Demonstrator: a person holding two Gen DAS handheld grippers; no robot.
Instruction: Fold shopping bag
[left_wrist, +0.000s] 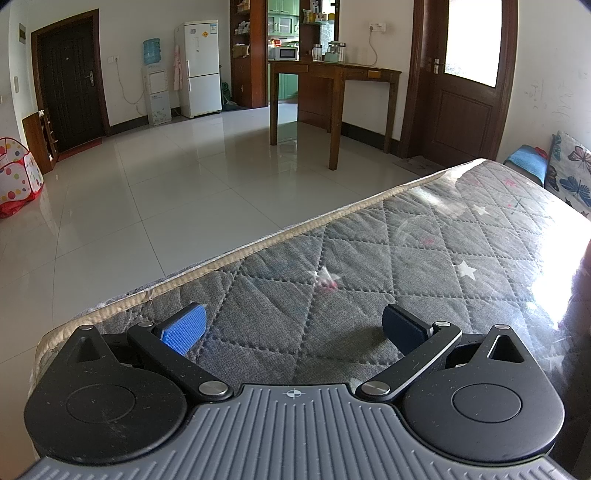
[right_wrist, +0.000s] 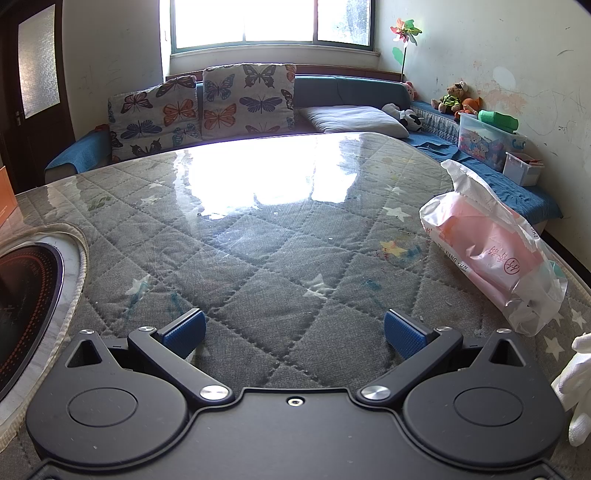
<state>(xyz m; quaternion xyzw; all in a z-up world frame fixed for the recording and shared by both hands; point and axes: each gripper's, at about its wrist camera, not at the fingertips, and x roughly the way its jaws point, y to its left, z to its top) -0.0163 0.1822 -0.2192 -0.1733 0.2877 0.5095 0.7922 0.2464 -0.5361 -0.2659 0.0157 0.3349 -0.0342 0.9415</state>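
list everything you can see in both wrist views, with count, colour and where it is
shopping bag: 1, white and pink plastic, lying on the table's right side, right wrist view
table: 1, grey quilted cover with stars under clear film
inset cooktop: 1, black, table's left edge
butterfly cushions: 2, on the bench under the window
white pillow: 1, on the bench
storage bins: 2, clear and white, right bench
wooden table: 1, brown, across the room, left wrist view
fridge: 1, white, far wall
water dispenser: 1, white with blue bottle
left gripper: 1, open, empty
right gripper: 1, open, empty
gloved hand: 1, white, right edge
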